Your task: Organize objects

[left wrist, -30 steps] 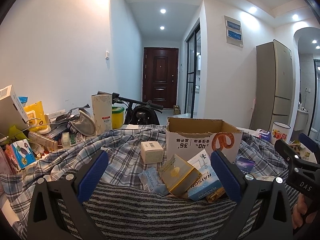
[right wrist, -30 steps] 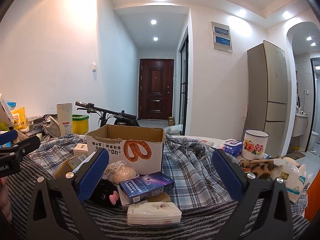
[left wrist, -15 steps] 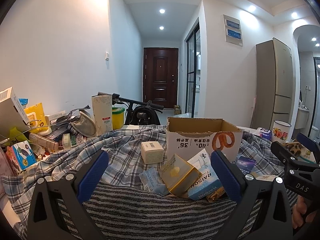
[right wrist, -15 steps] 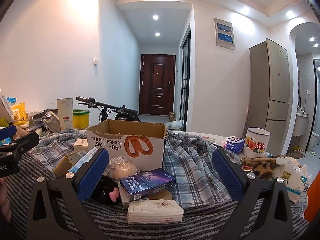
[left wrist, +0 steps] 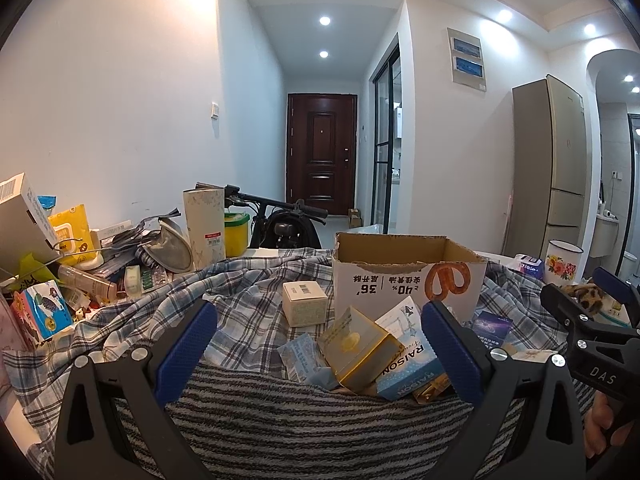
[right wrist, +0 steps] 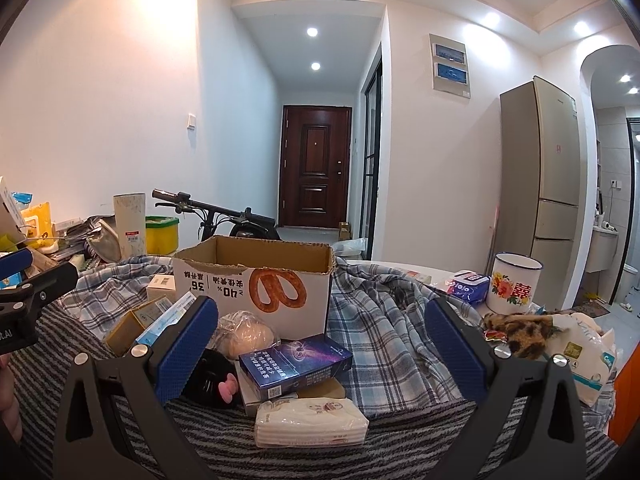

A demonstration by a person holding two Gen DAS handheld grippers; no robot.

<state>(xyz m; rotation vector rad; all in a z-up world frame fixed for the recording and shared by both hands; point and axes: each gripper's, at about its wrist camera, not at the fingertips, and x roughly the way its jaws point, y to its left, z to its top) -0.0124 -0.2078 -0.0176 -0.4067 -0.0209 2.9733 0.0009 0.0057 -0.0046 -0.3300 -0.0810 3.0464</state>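
Comparing with a second ago, little has shifted: both cameras have tipped slightly so the table contents sit a touch lower in view, and nothing on the table has been moved.

At far left of the left wrist view a clutter heap (left wrist: pixel 76 264) of packets and boxes lies against the wall, with a tall pale carton (left wrist: pixel 205 226) standing upright just beside a yellow tub (left wrist: pixel 236 229). The left gripper (left wrist: pixel 318 354) hovers over the striped cloth (left wrist: pixel 320 420) with its jaws spread wide and nothing between them, as before. Ahead of it, on the plaid cloth (left wrist: pixel 240 304), a small cream box (left wrist: pixel 305 303) stands just left of the open cardboard box (left wrist: pixel 408 276). A tilted gold box (left wrist: pixel 360 344) and a blue-and-white carton (left wrist: pixel 412 356) lean together in front of the cardboard box. The right gripper's side has crept a little further in at the right edge of this view.

In the right wrist view, the right gripper (right wrist: pixel 322 354) also keeps its jaws wide apart, empty. Between its fingers lie a bagged round item (right wrist: pixel 246 332), a black plush (right wrist: pixel 214 378), a dark blue box (right wrist: pixel 296 364) and a tissue pack (right wrist: pixel 310 420), all just in front of the cardboard box (right wrist: pixel 256 280). Further right stand a floral enamel mug (right wrist: pixel 514 282) and a leopard-print item (right wrist: pixel 520 330).
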